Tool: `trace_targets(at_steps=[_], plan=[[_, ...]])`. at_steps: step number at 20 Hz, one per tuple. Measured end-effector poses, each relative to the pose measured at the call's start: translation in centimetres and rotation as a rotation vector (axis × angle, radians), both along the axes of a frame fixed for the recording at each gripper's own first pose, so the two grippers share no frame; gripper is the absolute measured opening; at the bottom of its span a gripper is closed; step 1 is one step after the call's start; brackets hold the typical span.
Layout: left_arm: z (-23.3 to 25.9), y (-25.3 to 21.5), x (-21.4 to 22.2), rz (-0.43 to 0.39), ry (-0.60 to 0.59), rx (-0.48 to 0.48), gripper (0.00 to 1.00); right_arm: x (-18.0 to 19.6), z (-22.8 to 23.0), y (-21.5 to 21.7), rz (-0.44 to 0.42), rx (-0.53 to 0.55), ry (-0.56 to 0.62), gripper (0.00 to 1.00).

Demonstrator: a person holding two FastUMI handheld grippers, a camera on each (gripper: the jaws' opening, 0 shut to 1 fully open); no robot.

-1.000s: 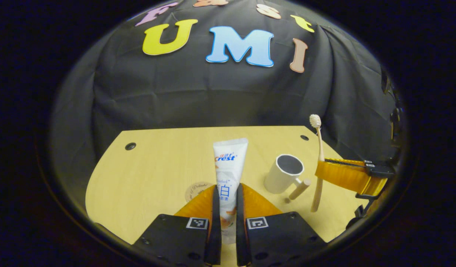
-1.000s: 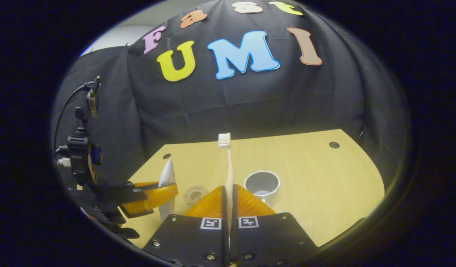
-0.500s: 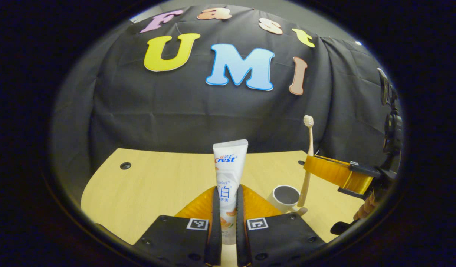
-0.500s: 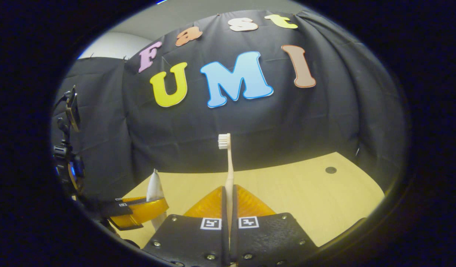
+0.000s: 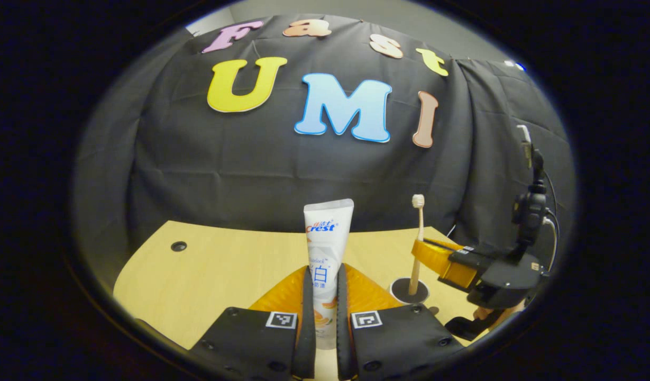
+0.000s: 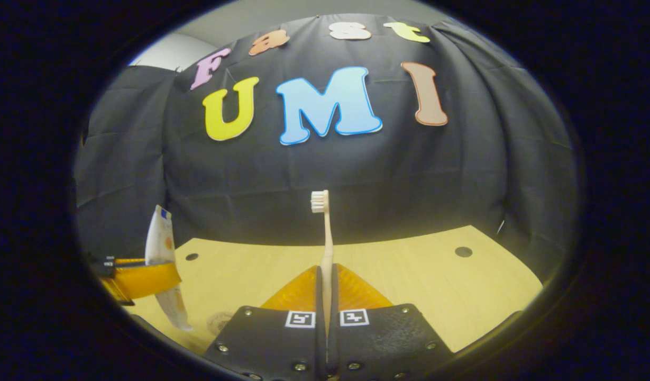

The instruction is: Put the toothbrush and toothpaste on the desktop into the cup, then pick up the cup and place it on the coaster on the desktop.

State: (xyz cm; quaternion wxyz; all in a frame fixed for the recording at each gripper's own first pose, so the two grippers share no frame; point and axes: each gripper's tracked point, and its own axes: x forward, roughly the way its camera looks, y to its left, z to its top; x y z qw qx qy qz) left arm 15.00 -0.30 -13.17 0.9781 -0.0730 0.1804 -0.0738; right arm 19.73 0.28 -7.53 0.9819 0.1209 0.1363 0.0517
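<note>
Left gripper view: the left claw [image 5: 325, 296], its amber fingers clamped on the toothpaste [image 5: 326, 241], holds the tube upright above the pale wood-grain surface [image 5: 208, 270], much as it did a second ago. What has changed lies to the right: the right claw [image 5: 428, 253], which a second ago carried the toothbrush [image 5: 417, 233] beside the cup [image 5: 410, 290], now has the handle's lower end dipping inside the cup's rim, bristles uppermost. The brush-in-cup step therefore appears nearly complete, pending release. The cup is a white cylinder with a dark interior, partly hidden behind the left claw's black body; the brush is a slim beige stick with a small white bristle head; the tube is a flat, glossy white plastic wedge, crimped wide at the top. Right gripper view: the right claw [image 6: 325, 296] is closed tight on the toothbrush [image 6: 325, 238], which stands vertical between the translucent amber fingers. The camera has levelled since a second ago, so the cup that lay ahead then now sits beneath the claw's body. At far left the left claw [image 6: 142, 278] grips the toothpaste [image 6: 163, 270], seen edge-on and tilted; below it the round, pale printed coaster [image 6: 219, 320] lies flat on the matte surface [image 6: 436, 286], vacant, awaiting the cup.
</note>
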Motion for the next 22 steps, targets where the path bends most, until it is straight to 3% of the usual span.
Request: trace_targets(at_steps=[7,10,11,12,14,15,17,22], plan=[[-1.1,0.5,0.1,-0.004,0.033,0.009,0.23,-0.4,-3.7,0.1,0.008,-0.042,0.130,0.04],[-0.8,0.2,0.2,-0.014,0.038,0.010,0.23,-1.1,-4.0,-0.2,0.007,-0.063,0.158,0.10],[-0.7,0.1,0.3,-0.016,0.038,0.011,0.23,-1.0,-4.3,-0.1,0.008,-0.074,0.163,0.24],[-0.6,0.1,0.5,-0.019,0.038,0.012,0.23,-1.3,-4.2,-0.2,0.012,-0.085,0.163,0.31],[-0.4,-0.4,0.8,-0.022,0.037,0.010,0.23,-2.1,-4.2,0.2,0.035,-0.099,0.169,0.59],[-0.4,-0.6,0.9,-0.022,0.039,0.009,0.23,-2.4,-4.2,0.2,0.038,-0.107,0.169,0.80],[-0.3,-0.8,1.3,-0.022,0.039,0.003,0.23,-2.9,-3.9,-0.1,0.033,-0.131,0.162,0.87],[-0.2,-1.6,-0.3,-0.019,0.029,-0.017,0.23,-4.5,-2.2,-0.5,0.052,-0.132,0.138,0.87]])
